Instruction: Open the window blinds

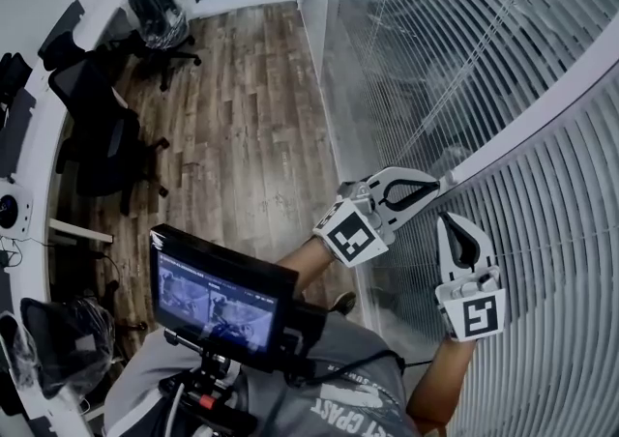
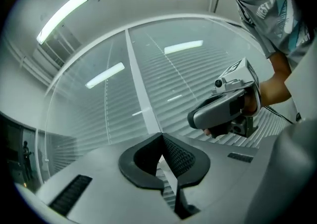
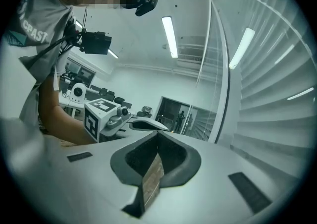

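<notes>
Left gripper (image 1: pixel 440 180), jaws pressed together on nothing, is pointing right at the white bar (image 1: pixel 542 108) splitting the blinds (image 1: pixel 542 271), whose slats (image 1: pixel 571 193) are running near to far along the right side, while right gripper (image 1: pixel 452 220), also closed, is hovering just nearer.

Head view looks steeply down; gripper views (facing each other) share blinds (image 1: pixel 561 213).

Grey T-shirt (image 1: pixel 372 389), pale lettering

The wooden floor (image 1: pixel 242 116) is bearing a black office chair (image 1: pixel 102 140) and a second chair (image 1: pixel 164 14), both standing well apart from the window blinds (image 1: pixel 542 232).
</notes>
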